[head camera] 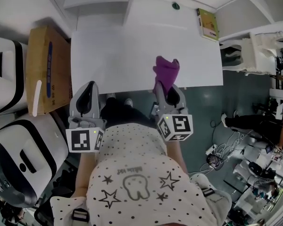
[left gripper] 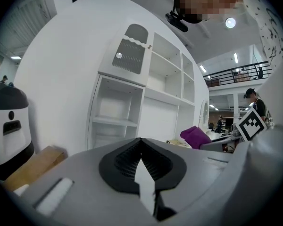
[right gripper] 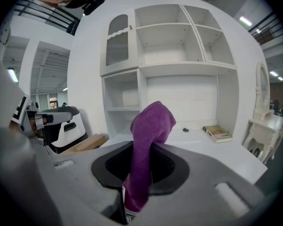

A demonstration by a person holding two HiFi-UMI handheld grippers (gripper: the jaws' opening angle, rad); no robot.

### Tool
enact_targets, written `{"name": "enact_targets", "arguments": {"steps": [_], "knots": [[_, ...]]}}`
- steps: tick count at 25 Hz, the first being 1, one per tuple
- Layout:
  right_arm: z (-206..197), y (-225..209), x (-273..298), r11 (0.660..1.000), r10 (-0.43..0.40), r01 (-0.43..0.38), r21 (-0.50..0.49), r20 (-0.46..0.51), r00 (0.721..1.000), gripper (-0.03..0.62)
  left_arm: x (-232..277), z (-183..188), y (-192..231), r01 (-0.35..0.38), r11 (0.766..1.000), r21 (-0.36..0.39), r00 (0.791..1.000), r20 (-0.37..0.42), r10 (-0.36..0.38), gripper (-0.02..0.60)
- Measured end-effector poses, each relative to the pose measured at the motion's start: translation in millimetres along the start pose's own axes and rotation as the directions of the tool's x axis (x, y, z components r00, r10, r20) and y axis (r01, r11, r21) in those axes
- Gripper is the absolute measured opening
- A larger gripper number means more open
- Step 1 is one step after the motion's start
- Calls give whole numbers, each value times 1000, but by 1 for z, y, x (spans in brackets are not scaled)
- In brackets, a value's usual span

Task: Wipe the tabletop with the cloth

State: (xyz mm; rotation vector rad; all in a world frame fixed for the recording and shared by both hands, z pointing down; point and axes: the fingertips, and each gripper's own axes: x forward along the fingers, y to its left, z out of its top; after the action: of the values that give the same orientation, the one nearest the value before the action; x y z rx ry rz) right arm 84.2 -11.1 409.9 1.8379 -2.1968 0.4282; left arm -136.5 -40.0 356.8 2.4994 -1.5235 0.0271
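Star-print shirt (head camera: 146,182), R gripper (head camera: 168,87) pinching purple cloth (head camera: 166,69), L gripper (head camera: 88,92) closed, empty

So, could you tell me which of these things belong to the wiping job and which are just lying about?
For the job:
- purple cloth, clamped in the right gripper
- white tabletop

Just lying about:
- book, at the tabletop's far right corner
- cardboard box, off the table to its left
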Motion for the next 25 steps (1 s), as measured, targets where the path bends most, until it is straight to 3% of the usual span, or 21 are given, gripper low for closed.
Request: {"name": "enact_targets", "arguments": {"steps": [11, 19, 25], "knots": [[6, 5, 14, 997, -77, 77, -19, 21, 997, 78, 23, -2, 30, 102, 995, -10, 995, -14, -102, -5], [7, -13, 11, 990, -138, 138, 7, 9, 990, 77, 30, -4, 45, 109, 994, -16, 993, -33, -109, -6], [7, -10, 31, 994, -107, 107, -14, -18, 994, 77, 35, -1, 49, 91, 995, -25, 995, -29, -92, -5]]}}
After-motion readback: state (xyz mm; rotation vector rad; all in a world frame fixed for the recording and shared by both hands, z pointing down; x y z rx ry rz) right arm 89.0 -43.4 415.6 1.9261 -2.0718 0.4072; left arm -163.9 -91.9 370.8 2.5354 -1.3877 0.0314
